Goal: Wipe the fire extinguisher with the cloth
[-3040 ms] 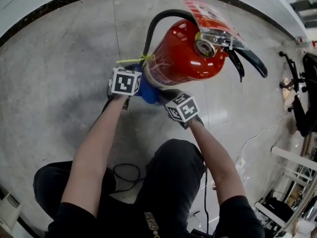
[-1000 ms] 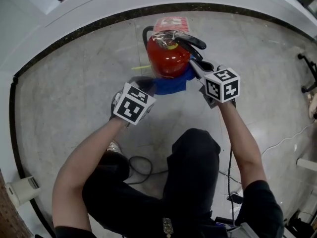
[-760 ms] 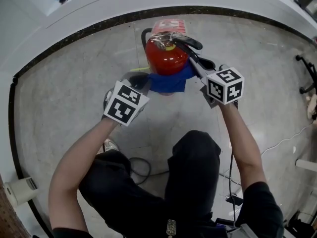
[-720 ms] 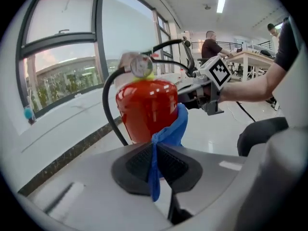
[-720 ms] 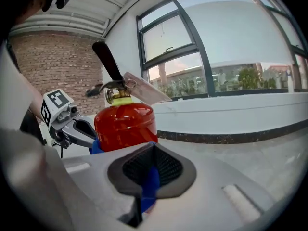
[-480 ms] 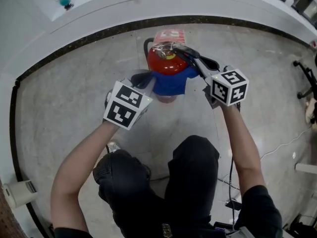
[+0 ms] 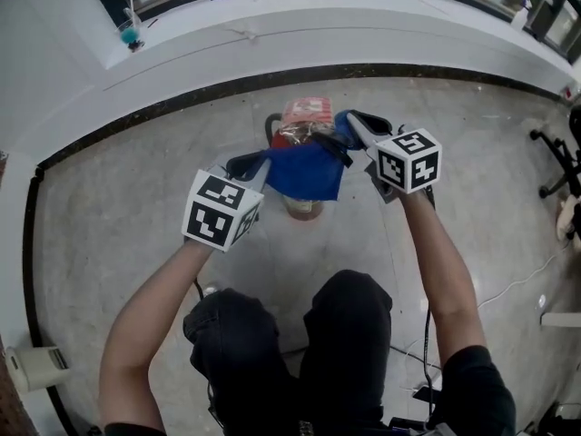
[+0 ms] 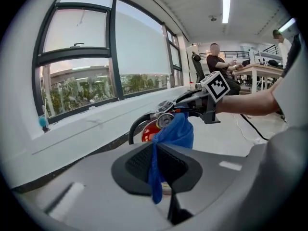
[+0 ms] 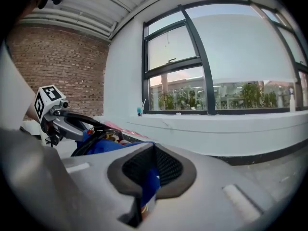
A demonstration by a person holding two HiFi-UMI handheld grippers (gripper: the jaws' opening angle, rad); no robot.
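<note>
The red fire extinguisher [image 7: 302, 205] stands on the grey floor, its top mostly covered by the blue cloth [image 7: 305, 171]. The cloth is stretched between both grippers. My left gripper [image 7: 251, 163] is shut on its left end, beside the hose. Over by the black handle, my right gripper [image 7: 356, 127] is shut on the right end. In the left gripper view the cloth [image 8: 174, 131] runs from my shut left gripper [image 8: 155, 148] up over the extinguisher's gauge [image 8: 166, 121]. In the right gripper view my right gripper [image 9: 153, 154] pinches the cloth [image 9: 115, 146].
A white curved sill [image 7: 272, 34] under windows runs behind the extinguisher, with a teal cup [image 7: 132, 36] on it. A chair base [image 7: 556, 166] and cables [image 7: 508, 262] lie at the right. A person [image 8: 219, 64] sits at a desk beyond.
Both grippers have risen with the cloth, from the extinguisher's upper body to over its top. The valve and handle, bare before, are now largely under the cloth.
</note>
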